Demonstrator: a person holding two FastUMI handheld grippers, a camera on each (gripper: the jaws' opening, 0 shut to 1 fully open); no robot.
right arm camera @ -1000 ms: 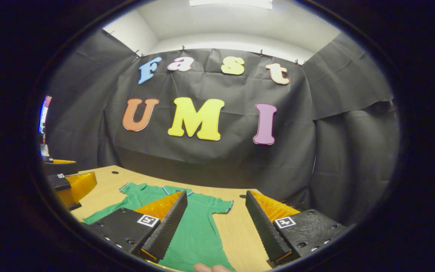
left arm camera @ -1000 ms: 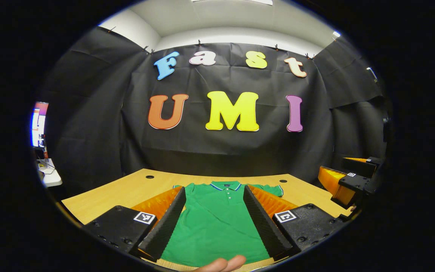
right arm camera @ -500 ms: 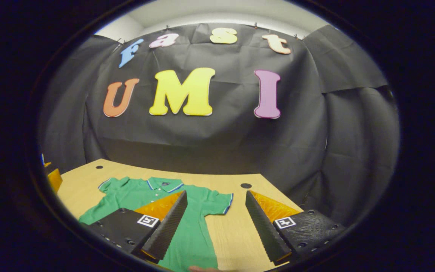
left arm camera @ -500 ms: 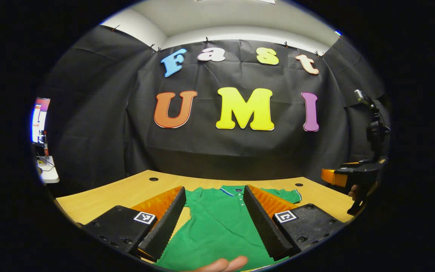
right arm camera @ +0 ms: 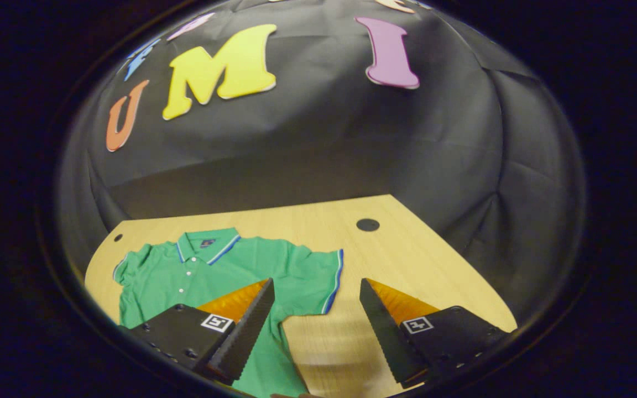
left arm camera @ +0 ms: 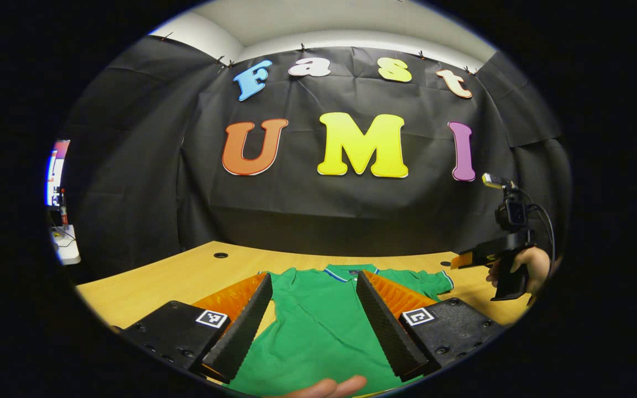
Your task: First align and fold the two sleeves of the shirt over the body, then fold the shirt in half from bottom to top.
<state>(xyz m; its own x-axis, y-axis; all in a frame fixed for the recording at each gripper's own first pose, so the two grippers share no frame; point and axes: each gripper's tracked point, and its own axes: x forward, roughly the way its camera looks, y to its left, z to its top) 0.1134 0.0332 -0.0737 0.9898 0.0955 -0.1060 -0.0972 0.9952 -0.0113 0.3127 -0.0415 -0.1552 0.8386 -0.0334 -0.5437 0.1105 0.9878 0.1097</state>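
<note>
A green short-sleeved polo shirt with a blue-and-white trimmed collar (right arm camera: 208, 271) lies flat and face up on the pale wooden surface (right arm camera: 407, 260), collar toward the booth's black cloth wall, both sleeves spread out to the sides, so no fold has been made yet. In the right gripper view the right gripper (right arm camera: 314, 326) hangs above the surface with its jaws wide apart and holding nothing, tilted down toward the shirt's right sleeve (right arm camera: 318, 276); its inner finger sits over the shirt's body and the outer one over bare wood, which looks like lining up on the sleeve's trimmed cuff for the first fold. In the left gripper view the left gripper (left arm camera: 313, 326) is also spread open and empty, aimed straight up the shirt's middle, probably waiting its turn. There too, the right gripper shows farther off, held in a hand (left arm camera: 528, 268) above the surface's right edge.
</note>
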